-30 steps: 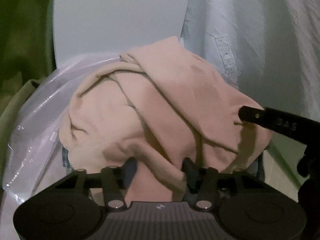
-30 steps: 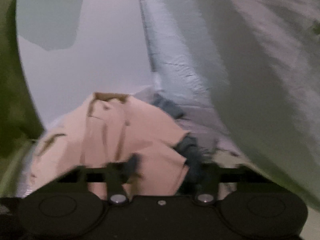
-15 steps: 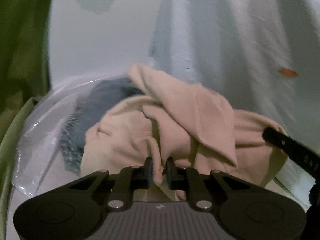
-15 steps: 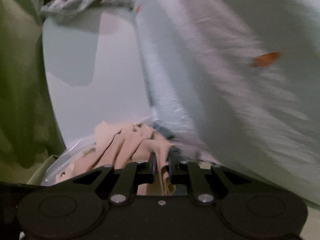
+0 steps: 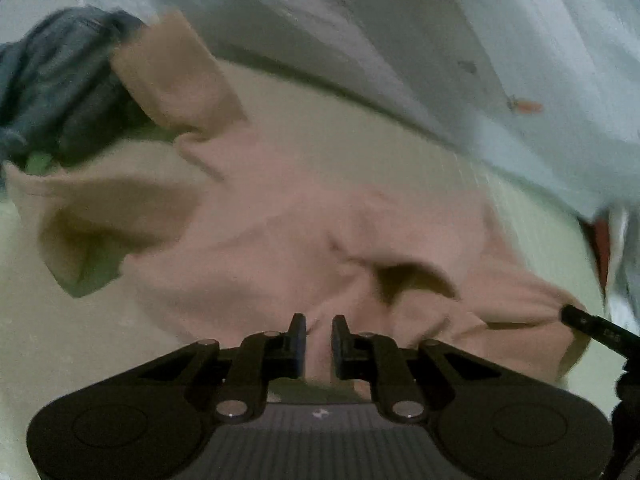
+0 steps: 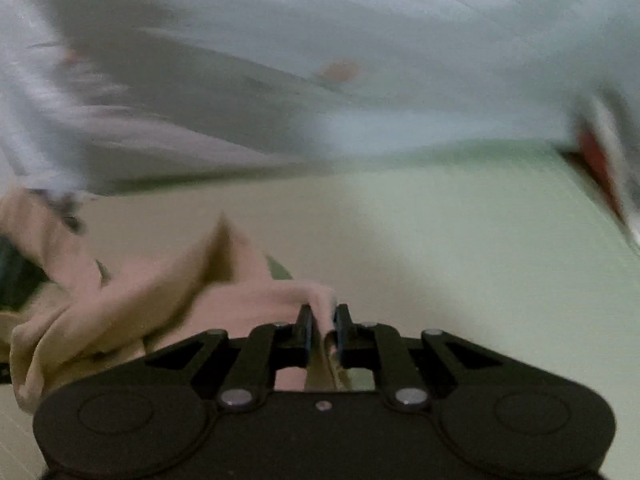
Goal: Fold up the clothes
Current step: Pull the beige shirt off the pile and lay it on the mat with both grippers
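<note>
Both your tongs, left [image 5: 319, 334] & right [image 6: 323, 322], pinch the pink garment's [image 5: 304, 216] near edge; its bulk trails fwd-left toward the dark cloth [image 5: 60, 92].

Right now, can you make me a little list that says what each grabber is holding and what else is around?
left gripper: closed on the pink shirt
right gripper: closed on the pink shirt's edge
pink shirt: crumpled, spread between both grippers
dark cloth: bunched behind the shirt, upper left in the left view
surface: pale green
picture sharpness: blurry
</note>
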A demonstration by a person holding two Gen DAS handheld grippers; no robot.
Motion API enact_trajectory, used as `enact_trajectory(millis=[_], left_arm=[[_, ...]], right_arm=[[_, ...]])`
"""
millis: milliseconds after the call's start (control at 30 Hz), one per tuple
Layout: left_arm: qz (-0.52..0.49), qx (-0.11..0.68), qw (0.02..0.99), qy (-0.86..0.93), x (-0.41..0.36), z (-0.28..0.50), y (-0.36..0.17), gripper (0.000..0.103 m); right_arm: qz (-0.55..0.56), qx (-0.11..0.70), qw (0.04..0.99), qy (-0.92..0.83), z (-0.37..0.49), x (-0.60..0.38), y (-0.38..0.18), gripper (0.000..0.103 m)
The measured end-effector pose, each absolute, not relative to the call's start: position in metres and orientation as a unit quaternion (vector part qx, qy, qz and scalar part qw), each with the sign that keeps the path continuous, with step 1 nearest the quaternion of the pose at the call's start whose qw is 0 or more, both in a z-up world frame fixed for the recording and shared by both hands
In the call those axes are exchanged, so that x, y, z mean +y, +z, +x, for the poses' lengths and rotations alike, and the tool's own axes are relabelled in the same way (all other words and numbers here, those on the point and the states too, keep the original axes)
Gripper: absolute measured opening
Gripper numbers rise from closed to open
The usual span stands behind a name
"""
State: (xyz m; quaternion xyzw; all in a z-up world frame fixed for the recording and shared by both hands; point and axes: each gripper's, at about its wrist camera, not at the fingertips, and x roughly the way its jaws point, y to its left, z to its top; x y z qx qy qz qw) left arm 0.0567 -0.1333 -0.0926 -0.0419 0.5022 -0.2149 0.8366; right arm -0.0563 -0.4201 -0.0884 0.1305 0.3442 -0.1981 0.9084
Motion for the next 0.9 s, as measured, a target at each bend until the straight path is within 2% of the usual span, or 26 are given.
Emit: enact_trajectory(millis=[133, 267, 400, 500, 567, 667, 900], left_arm=[[-0.046, 0.512, 0.836, -0.192, -0.136, 0.034, -0.092, 0.016], [-0.065, 0.517, 0.843, -0.135, -0.124, 0.032, -0.092, 0.019], [-0.066, 0.512, 0.851, -0.099, -0.119, 0.033, -0.089, 0.035], [-0.059, 0.513, 0.851, -0.089, -0.117, 0.031, -0.089, 0.046], [-0.053, 0.516, 0.85, -0.088, -0.114, 0.035, -0.091, 0.048], [-0.042, 0.515, 0.851, -0.089, -0.109, 0.042, -0.093, 0.058], [-0.032, 0.522, 0.847, -0.095, -0.094, 0.052, -0.096, 0.059]], right_arm=[[0.162, 0.368, 0.883, -0.244, -0.119, -0.466, -0.102, 0.015], [0.167, 0.361, 0.885, -0.244, -0.136, -0.48, -0.097, 0.03], [0.164, 0.34, 0.897, -0.229, -0.127, -0.483, -0.085, 0.053], [0.162, 0.325, 0.906, -0.217, -0.12, -0.484, -0.076, 0.065], [0.162, 0.326, 0.91, -0.199, -0.103, -0.476, -0.075, 0.065], [0.159, 0.327, 0.919, -0.156, -0.079, -0.45, -0.07, 0.07], [0.111, 0.358, 0.926, -0.048, -0.02, -0.369, -0.077, 0.079]])
